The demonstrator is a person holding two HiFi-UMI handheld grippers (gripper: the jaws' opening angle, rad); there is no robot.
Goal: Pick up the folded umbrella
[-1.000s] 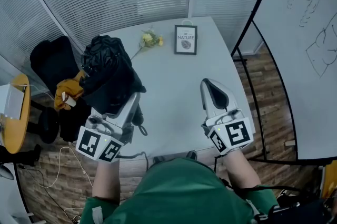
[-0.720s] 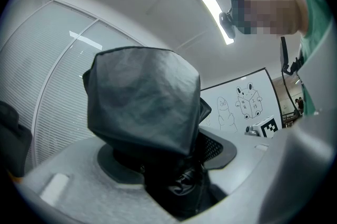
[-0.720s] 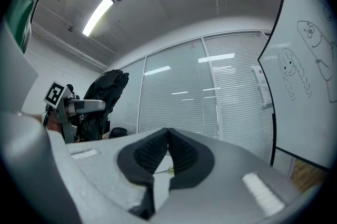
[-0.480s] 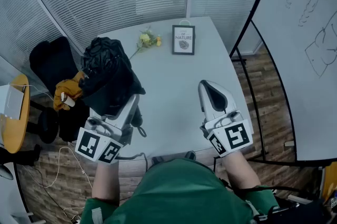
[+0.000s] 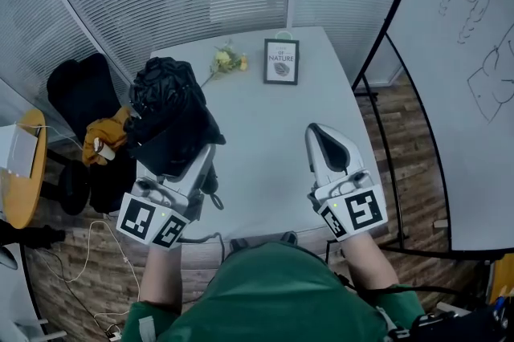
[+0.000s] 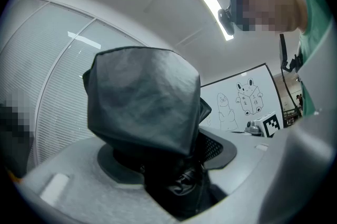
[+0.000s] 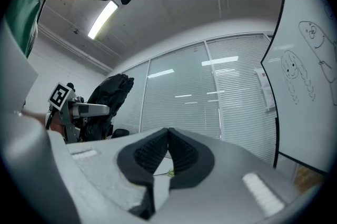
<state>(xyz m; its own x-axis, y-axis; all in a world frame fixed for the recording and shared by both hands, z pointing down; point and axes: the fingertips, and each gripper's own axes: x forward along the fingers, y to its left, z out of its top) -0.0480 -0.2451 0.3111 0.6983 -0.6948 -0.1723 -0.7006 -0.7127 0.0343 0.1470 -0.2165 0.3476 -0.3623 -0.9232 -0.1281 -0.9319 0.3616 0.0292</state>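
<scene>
The folded umbrella [image 5: 169, 120] is a black crumpled bundle held up over the left part of the white table [image 5: 265, 132]. My left gripper [image 5: 201, 160] is shut on its lower end. In the left gripper view the umbrella [image 6: 145, 102] fills the middle and rises from between the jaws of the left gripper [image 6: 174, 165], hiding most of the pads. My right gripper [image 5: 325, 141] hovers over the table's right side, apart from the umbrella. In the right gripper view its black pads [image 7: 181, 152] meet at the tips of the right gripper [image 7: 168, 136] with nothing between them.
A framed picture [image 5: 282, 61] and yellow flowers [image 5: 226, 59] stand at the table's far end. A black chair [image 5: 80, 91] with a yellow item [image 5: 104, 138] sits left of the table. A whiteboard [image 5: 466, 75] stands to the right. Window blinds run behind.
</scene>
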